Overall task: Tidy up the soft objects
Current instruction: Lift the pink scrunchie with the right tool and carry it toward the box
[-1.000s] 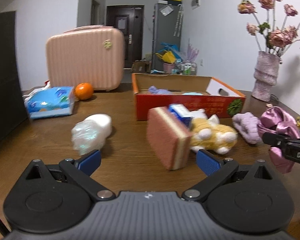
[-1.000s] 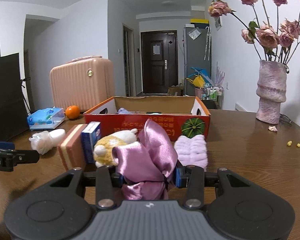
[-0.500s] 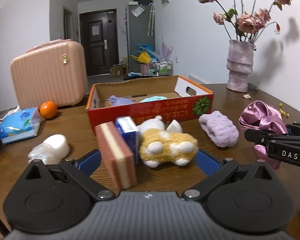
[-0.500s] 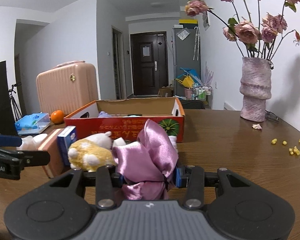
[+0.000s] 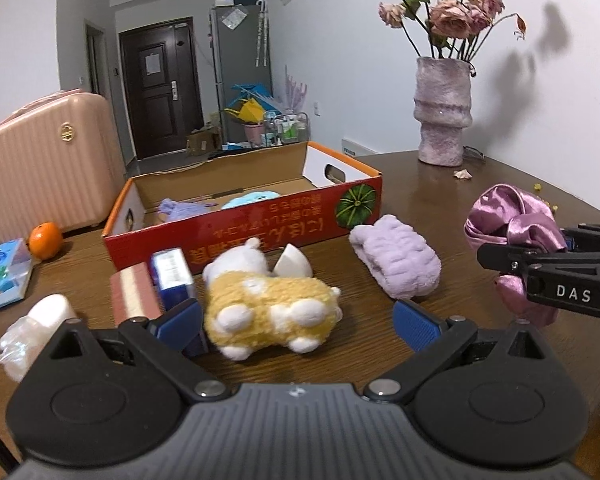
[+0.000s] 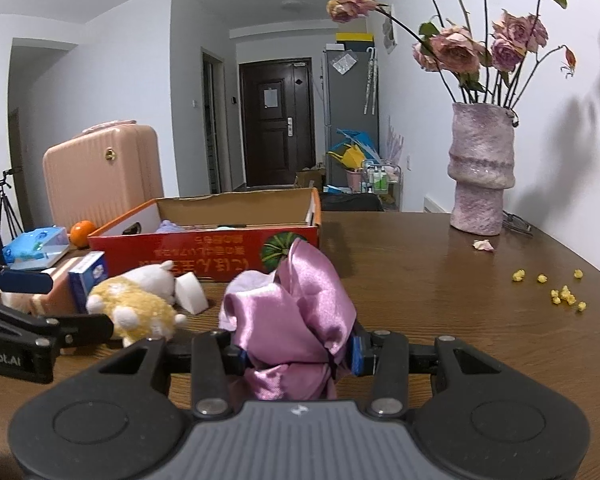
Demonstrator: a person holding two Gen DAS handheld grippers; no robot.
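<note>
behind the brown desk (image 5: 452, 184) stands a white wall. my right tool (image 6: 298, 354) is clamped on the pink satin cloth (image 6: 300, 316), above the desk near the red box (image 5: 260, 220). my left tool (image 5: 296, 320) is wide open around the yellow plush toy (image 5: 268, 304), not pressing it.

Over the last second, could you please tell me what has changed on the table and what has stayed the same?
The left tool swung from the striped sponge to frame the yellow plush toy, still open and empty. The right tool drifted sideways, staying clamped on the pink satin cloth. Nothing was picked up or released. The purple fluffy piece, red box and vase stayed put.
</note>
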